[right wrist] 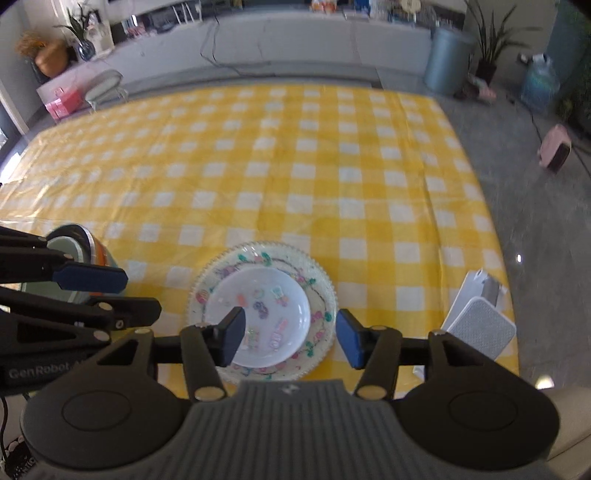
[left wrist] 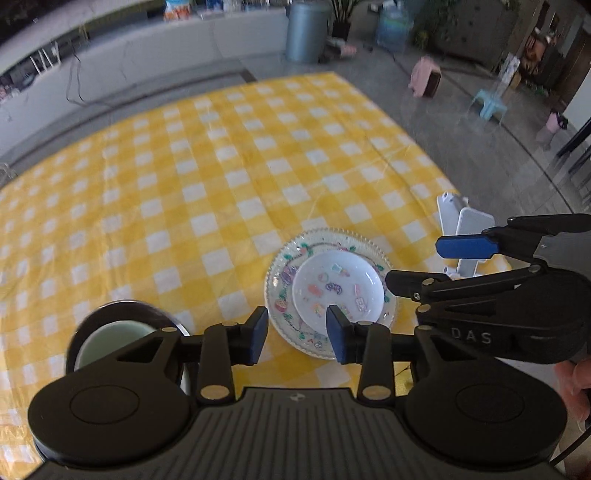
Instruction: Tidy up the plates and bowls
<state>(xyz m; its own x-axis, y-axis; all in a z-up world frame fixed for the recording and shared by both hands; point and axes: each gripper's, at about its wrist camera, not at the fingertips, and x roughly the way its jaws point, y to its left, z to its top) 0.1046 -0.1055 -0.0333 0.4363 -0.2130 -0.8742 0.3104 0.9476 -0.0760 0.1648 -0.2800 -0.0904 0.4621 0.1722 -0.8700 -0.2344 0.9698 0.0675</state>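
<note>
Yellow-and-white checked cloth (right wrist: 295, 166) covers the table, with a grey floor, a metal bin (left wrist: 306, 31) and potted plants far beyond it.

Near the table's near edge sits a clear patterned plate (right wrist: 323, 291) with a beaded rim, and a small white bowl (right wrist: 258, 314) printed with colourful shapes rests inside it. The bowl holds nothing that I can make out.

My right gripper (right wrist: 291, 338) hovers just above the near side of this stack with its blue pads spread apart; the left pad overlaps the bowl's near-left rim in view, the right pad sits over the plate's right rim. My left gripper (left wrist: 297, 334) is also apart, gripping nothing, its pads near the plate's near-left edge (left wrist: 280, 295). Whether either pad touches the crockery I cannot tell from this angle.

Left of the plate stands a pale green cup (left wrist: 107, 343) with a dark rim, partly hidden behind my left gripper. To the right of the plate, near the table's right edge, lie white box-like devices (right wrist: 476, 325).
</note>
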